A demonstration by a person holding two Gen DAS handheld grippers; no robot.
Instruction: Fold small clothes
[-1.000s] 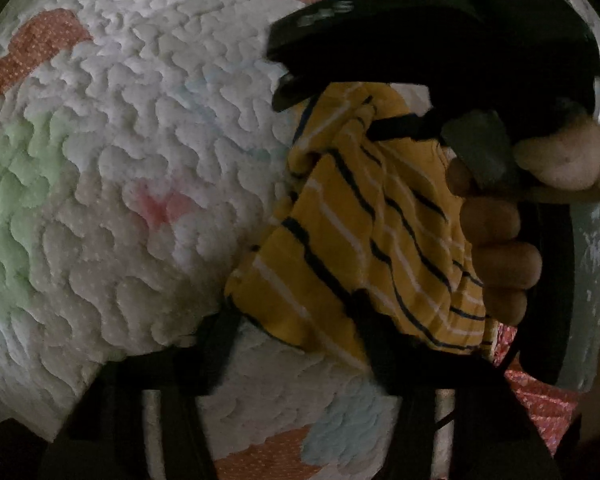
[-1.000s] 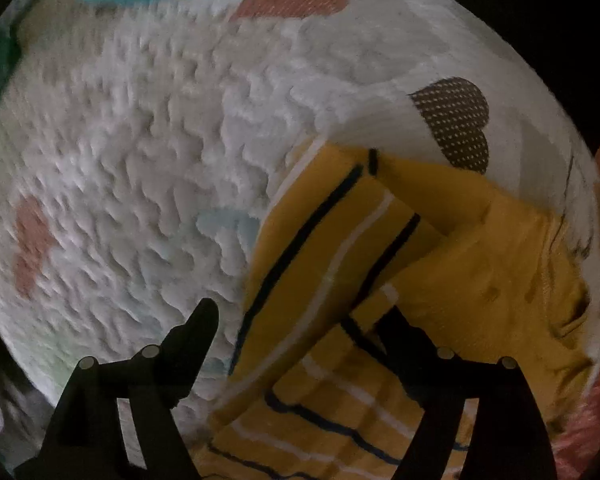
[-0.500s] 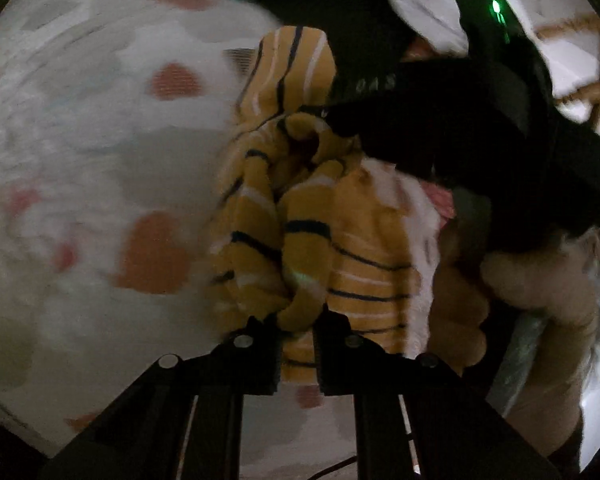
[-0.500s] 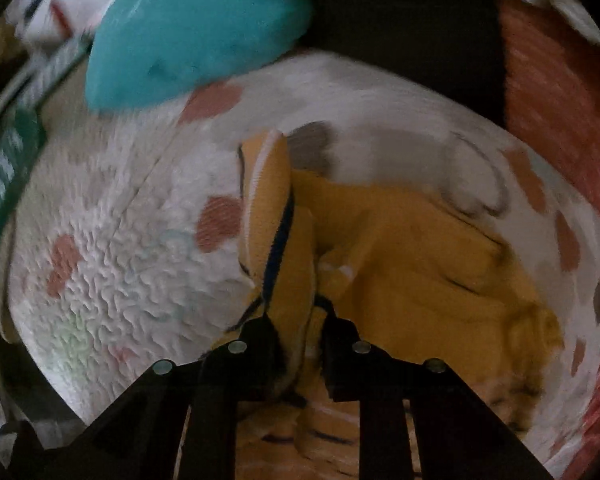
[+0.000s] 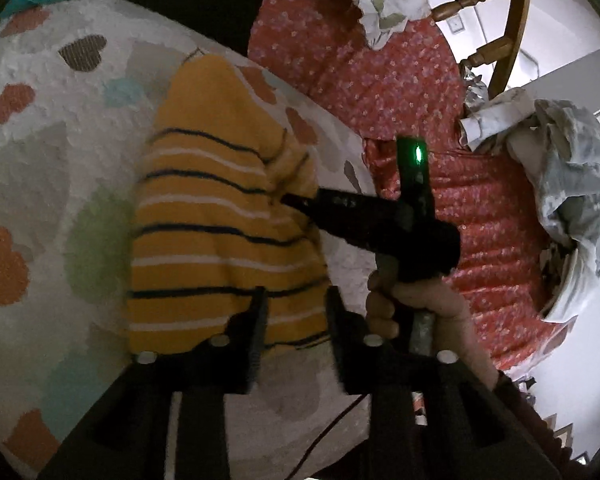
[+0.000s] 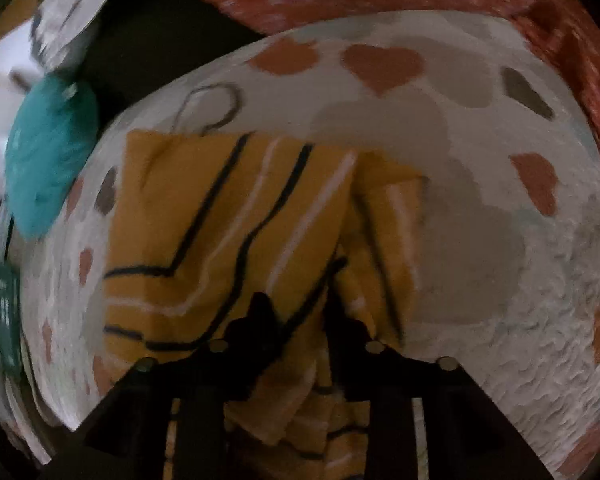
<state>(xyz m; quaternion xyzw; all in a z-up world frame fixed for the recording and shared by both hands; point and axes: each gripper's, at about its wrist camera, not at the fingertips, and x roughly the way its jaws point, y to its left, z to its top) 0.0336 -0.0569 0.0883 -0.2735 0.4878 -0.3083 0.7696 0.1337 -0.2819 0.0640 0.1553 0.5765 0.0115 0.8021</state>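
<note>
A small yellow garment [image 5: 220, 216] with dark and white stripes lies folded over on a white heart-patterned quilt [image 5: 40, 160]. My left gripper [image 5: 294, 312] has its jaws slightly apart at the garment's near edge, and the cloth lies between the fingertips. My right gripper shows in the left wrist view [image 5: 296, 200] with its tip at the garment's right edge. In the right wrist view the garment [image 6: 228, 224] spreads ahead, and my right gripper [image 6: 296, 316] is narrowly closed with bunched yellow cloth between its fingers.
A red flowered bedspread [image 5: 400, 92] lies past the quilt. A heap of pale clothes [image 5: 560, 184] sits at the right by a wooden chair [image 5: 508, 28]. A teal garment [image 6: 48, 156] lies at the quilt's left edge.
Both grippers carried the garment's edge over and lowered it. The cloth went from a bunched, lifted state to lying flatter on the quilt. The left gripper's jaws have parted slightly.
</note>
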